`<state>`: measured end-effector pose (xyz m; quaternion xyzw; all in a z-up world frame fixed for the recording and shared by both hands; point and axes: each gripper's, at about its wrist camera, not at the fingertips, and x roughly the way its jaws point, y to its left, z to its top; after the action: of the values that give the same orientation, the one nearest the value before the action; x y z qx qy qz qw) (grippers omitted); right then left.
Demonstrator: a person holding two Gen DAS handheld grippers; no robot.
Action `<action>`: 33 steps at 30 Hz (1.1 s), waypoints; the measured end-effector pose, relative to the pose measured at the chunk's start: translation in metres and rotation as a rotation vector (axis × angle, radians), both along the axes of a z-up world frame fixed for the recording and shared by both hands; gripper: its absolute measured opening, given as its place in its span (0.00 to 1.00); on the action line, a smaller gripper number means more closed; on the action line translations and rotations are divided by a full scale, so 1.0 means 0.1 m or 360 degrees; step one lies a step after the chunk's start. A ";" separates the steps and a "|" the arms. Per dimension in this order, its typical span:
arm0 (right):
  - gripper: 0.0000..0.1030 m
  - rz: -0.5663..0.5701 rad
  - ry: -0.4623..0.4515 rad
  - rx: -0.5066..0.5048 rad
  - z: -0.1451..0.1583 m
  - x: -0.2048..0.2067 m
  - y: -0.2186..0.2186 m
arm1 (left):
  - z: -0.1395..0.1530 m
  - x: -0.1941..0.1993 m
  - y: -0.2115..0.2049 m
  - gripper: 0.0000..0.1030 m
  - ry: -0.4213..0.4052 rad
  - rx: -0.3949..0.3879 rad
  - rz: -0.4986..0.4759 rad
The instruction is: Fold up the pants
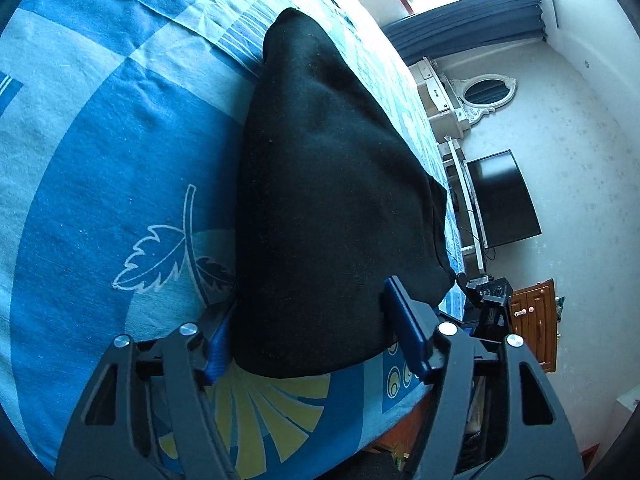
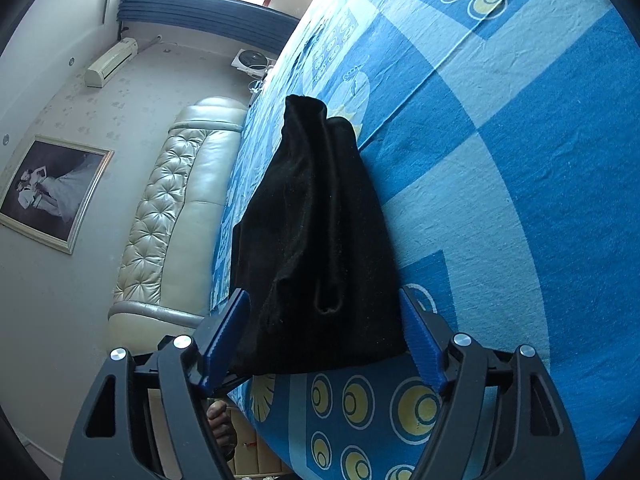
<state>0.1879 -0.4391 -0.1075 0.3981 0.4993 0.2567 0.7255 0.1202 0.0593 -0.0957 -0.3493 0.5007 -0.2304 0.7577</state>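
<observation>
Folded black pants (image 1: 328, 184) lie as a narrow bundle on a blue patterned bedsheet (image 1: 100, 140), near the bed's front edge. My left gripper (image 1: 312, 300) is open and straddles the near end of the bundle. Its left pad is partly tucked behind the cloth edge, and its right pad (image 1: 404, 320) rests beside the fabric. In the right wrist view the same pants (image 2: 316, 220) taper away from me over the sheet (image 2: 500, 160). My right gripper (image 2: 322, 292) is open too, with one blue pad on each side of the near hem and neither pressing it.
The bed edge runs just below both grippers. A television (image 1: 504, 200), an oval mirror (image 1: 486, 90) and a wooden cabinet (image 1: 536, 320) stand beyond the bed. A padded headboard (image 2: 176, 208), a framed picture (image 2: 52, 192) and part of a hand (image 2: 220, 420) show on the other side.
</observation>
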 end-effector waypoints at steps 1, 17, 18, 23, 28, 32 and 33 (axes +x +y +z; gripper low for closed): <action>0.57 0.0028 0.0015 -0.0048 -0.02 0.02 0.05 | 0.00 0.00 0.00 0.54 -0.0003 0.0017 0.0000; 0.30 0.0056 0.0031 0.0066 0.08 -0.33 -0.01 | 0.16 -0.31 0.05 0.31 -0.0010 0.0095 -0.0012; 0.30 0.0063 0.0039 0.0072 0.06 -0.39 -0.03 | 0.15 -0.35 0.07 0.31 -0.0007 0.0089 -0.0013; 0.30 0.0055 0.0066 0.0110 -0.02 -0.66 -0.08 | 0.13 -0.55 0.12 0.31 -0.0004 0.0090 -0.0023; 0.30 0.0042 0.0075 0.0146 -0.09 -0.79 -0.12 | 0.12 -0.66 0.13 0.31 -0.0017 0.0089 -0.0026; 0.30 0.0035 0.0071 0.0165 -0.15 -0.80 -0.13 | 0.11 -0.61 0.11 0.31 -0.0021 0.0074 -0.0019; 0.30 0.0035 0.0069 0.0170 -0.16 -0.79 -0.14 | 0.11 -0.59 0.11 0.32 -0.0022 0.0074 -0.0018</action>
<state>0.1084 -0.4528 -0.1232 0.4361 0.5047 0.2823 0.6895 0.0612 0.0702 -0.0844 -0.3272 0.5027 -0.2256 0.7677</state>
